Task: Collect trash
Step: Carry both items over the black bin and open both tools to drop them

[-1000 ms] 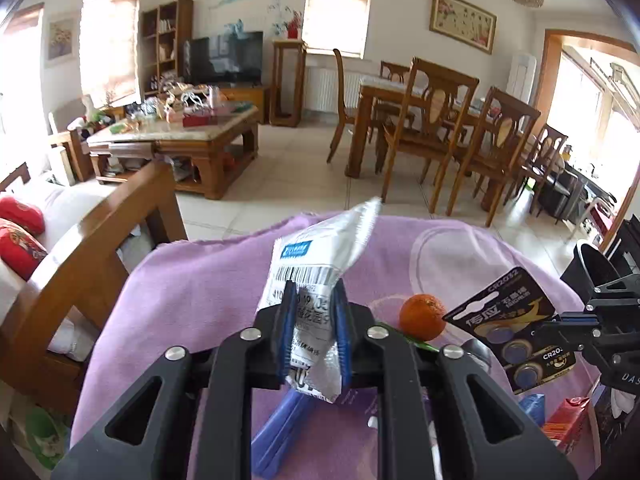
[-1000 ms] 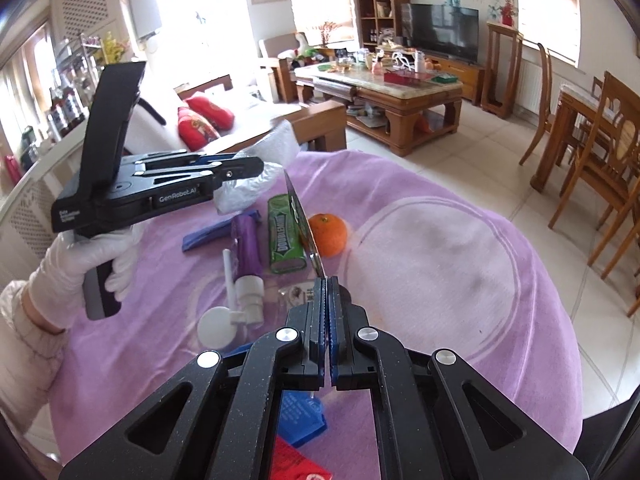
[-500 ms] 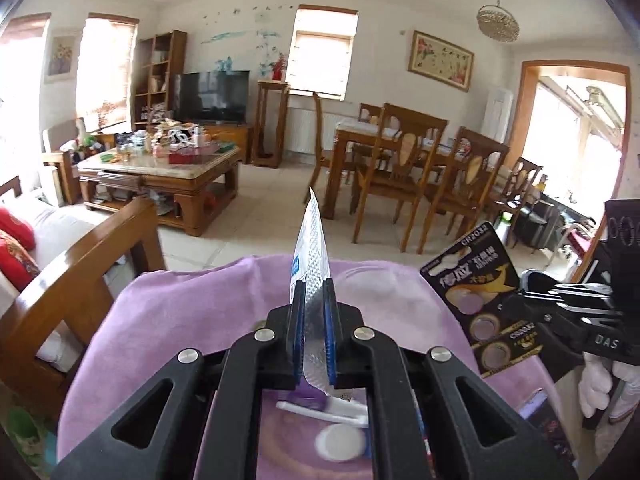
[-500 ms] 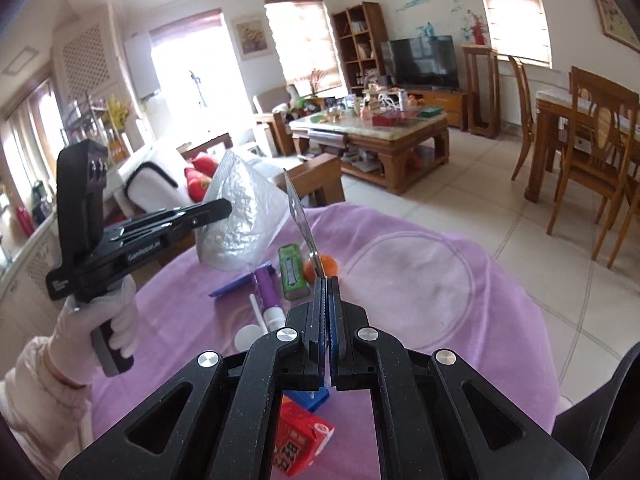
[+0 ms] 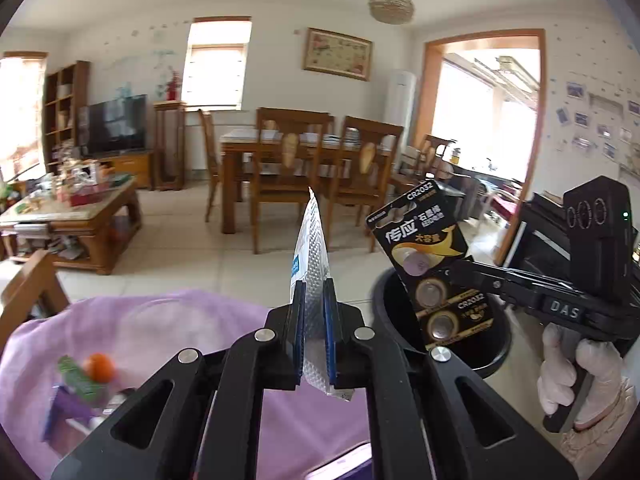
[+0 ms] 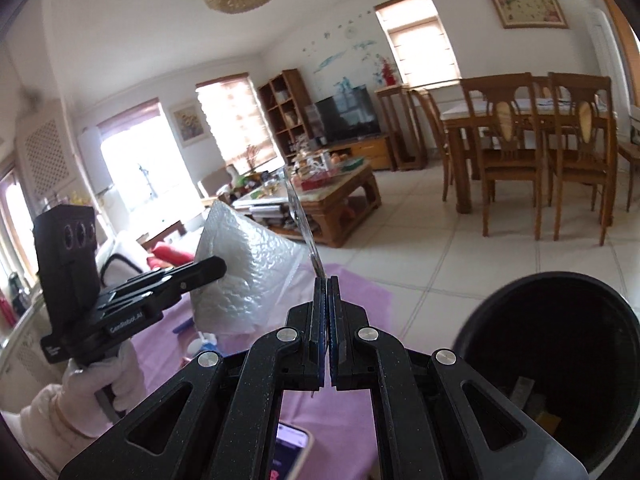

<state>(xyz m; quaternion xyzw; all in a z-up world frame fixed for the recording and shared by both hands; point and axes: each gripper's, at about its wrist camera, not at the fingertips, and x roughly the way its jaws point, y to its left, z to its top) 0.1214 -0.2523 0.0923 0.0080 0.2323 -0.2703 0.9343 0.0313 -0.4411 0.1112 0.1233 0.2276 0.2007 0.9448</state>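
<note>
Bin (image 5: 442,328) right of table (image 5: 160,328) (beside).

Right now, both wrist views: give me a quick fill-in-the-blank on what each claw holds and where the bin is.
1. The left claw is shut on a silvery ____.
2. The right claw grips a ____ card.
3. The black bin stands off the table's ____ cloth.
4. An ____ lies on the cloth.

Missing: pouch; battery; purple; orange

Premises are a lived-in home, an open living and dining room: left of the wooden dining table (image 5: 280,144) with its chairs (image 5: 286,172) stand a television (image 5: 114,124), bookshelf (image 5: 60,108) and cluttered coffee table (image 5: 76,220), a framed picture (image 5: 337,54) hanging above.
</note>
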